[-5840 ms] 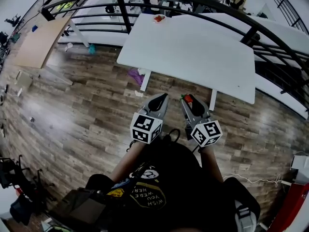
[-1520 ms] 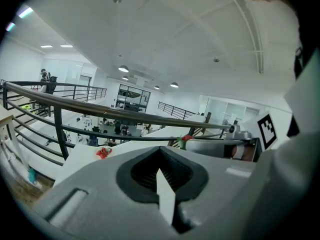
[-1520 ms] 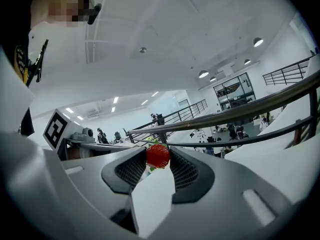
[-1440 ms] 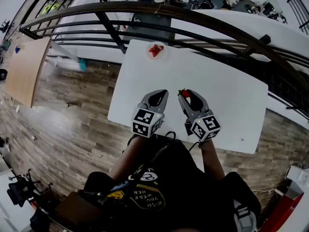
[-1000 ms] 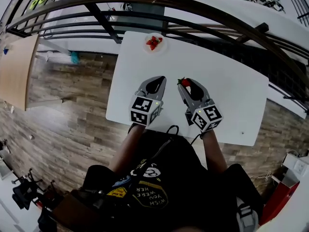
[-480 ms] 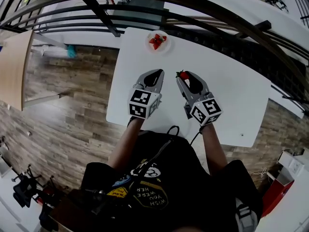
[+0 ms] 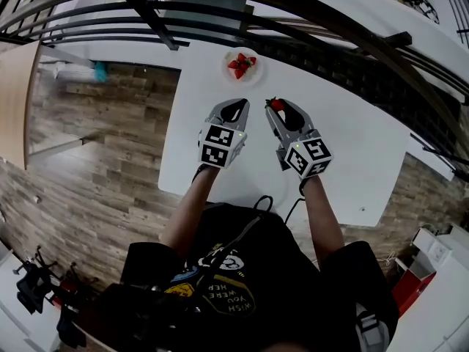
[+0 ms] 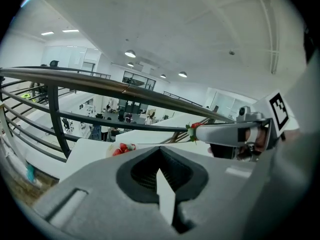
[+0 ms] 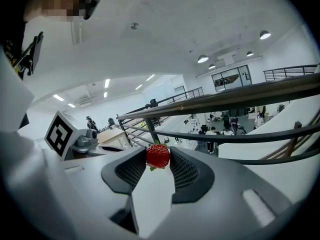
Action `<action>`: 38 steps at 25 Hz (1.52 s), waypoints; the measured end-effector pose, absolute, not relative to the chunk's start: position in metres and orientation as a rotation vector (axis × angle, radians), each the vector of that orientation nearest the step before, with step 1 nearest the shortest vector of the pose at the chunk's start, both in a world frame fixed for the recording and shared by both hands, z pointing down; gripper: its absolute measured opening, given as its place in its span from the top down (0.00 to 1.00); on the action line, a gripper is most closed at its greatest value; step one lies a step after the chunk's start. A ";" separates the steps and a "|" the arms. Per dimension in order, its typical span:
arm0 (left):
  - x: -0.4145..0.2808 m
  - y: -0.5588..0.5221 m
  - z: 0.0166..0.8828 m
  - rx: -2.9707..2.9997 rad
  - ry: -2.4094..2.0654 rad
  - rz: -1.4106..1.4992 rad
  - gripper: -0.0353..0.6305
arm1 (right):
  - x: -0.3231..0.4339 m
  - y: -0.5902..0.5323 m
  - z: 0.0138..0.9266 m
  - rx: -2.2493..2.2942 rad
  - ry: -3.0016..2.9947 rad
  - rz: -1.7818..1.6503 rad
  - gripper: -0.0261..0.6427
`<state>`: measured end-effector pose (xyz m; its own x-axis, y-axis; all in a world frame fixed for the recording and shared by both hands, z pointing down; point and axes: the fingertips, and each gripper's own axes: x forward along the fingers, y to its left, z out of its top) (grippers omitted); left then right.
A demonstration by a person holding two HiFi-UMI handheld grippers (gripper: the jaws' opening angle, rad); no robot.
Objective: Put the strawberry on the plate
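A red strawberry (image 7: 276, 104) (image 9: 158, 155) with green leaves is pinched between the tips of my right gripper (image 7: 278, 108) (image 9: 158, 158), which is shut on it above the white table (image 7: 344, 138). Just beyond, near the table's far edge, sits a small white plate (image 7: 253, 73) (image 8: 111, 150) holding a few strawberries (image 7: 240, 64) (image 8: 121, 148). My left gripper (image 7: 234, 109) (image 8: 159, 150) hovers beside the right one, shut with nothing in it. In the left gripper view the right gripper (image 8: 235, 132) shows at the right with the held strawberry (image 8: 193, 128) at its tip.
A dark metal railing (image 7: 322, 13) (image 8: 100, 86) (image 9: 240, 96) runs along the table's far side. Wooden floor (image 7: 88, 167) lies to the left of the table. More white tables and people stand beyond the railing.
Both grippers have moved forward over the table toward the plate, the right one still holding the strawberry. The plate now lies closer to the gripper tips.
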<state>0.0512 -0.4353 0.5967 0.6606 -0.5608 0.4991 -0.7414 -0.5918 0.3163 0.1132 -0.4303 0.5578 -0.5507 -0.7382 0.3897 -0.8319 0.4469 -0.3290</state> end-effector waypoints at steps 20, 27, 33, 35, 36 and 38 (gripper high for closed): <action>0.047 -0.491 0.666 2.292 -0.940 0.543 0.95 | 0.114 -0.506 0.667 1.334 -2.346 0.807 0.73; 0.051 -0.505 0.684 2.282 -0.940 0.558 0.95 | 0.113 -0.525 0.696 1.302 -2.308 0.790 0.73; 0.053 -0.510 0.691 2.233 -0.916 0.529 0.95 | 0.109 -0.535 0.721 1.270 -2.280 0.818 0.73; 0.051 -0.513 0.695 2.229 -0.920 0.536 0.95 | 0.109 -0.538 0.729 1.259 -2.264 0.818 0.73; 0.050 -0.514 0.698 2.225 -0.923 0.539 0.95 | 0.109 -0.538 0.733 1.254 -2.256 0.817 0.73; 0.048 -0.516 0.703 2.215 -0.928 0.544 0.95 | 0.109 -0.540 0.739 1.243 -2.246 0.812 0.73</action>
<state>0.0477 -0.5156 0.7035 0.6607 -0.4638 0.5902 -0.7415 -0.5258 0.4168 0.1090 -0.5402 0.7390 -0.4961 -0.6009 0.6267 -0.8628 0.4222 -0.2782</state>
